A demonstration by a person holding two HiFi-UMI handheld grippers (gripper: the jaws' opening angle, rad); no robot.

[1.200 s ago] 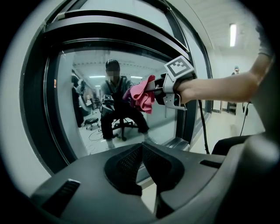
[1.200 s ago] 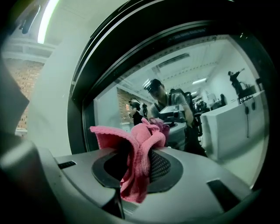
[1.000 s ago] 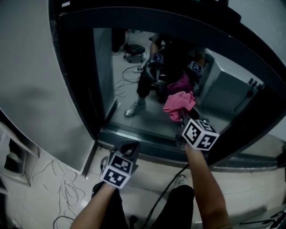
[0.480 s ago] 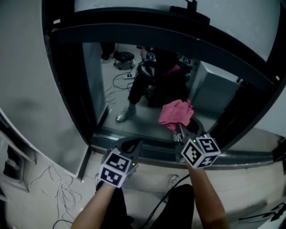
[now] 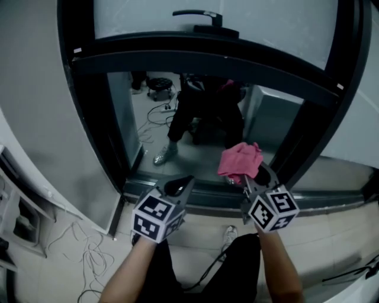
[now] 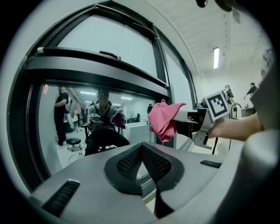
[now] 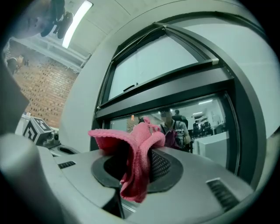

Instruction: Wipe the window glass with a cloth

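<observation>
The window's lower glass pane [image 5: 195,127] sits in a dark frame and mirrors a person. A pink cloth [image 5: 240,160] is bunched in my right gripper [image 5: 249,177], which is shut on it and held up at the pane's lower right, just above the bottom rail [image 5: 195,192]. I cannot tell whether cloth and glass touch. In the right gripper view the cloth [image 7: 139,151] folds out from between the pads. My left gripper [image 5: 177,187] is shut with nothing in it, below the rail and left of the cloth. In the left gripper view, that gripper [image 6: 141,152] points at the pane, with the cloth [image 6: 163,119] to the right.
Above the crossbar is a frosted upper pane [image 5: 237,26] with a black handle [image 5: 198,15]. A grey wall [image 5: 35,106] stands left of the frame. Loose cables [image 5: 83,248] lie on the tiled floor at lower left, beside a white rack [image 5: 15,213].
The head view has tilted up, bringing the upper pane and handle into sight. My right gripper has come down with the cloth toward the bottom rail. The left gripper has hardly moved.
</observation>
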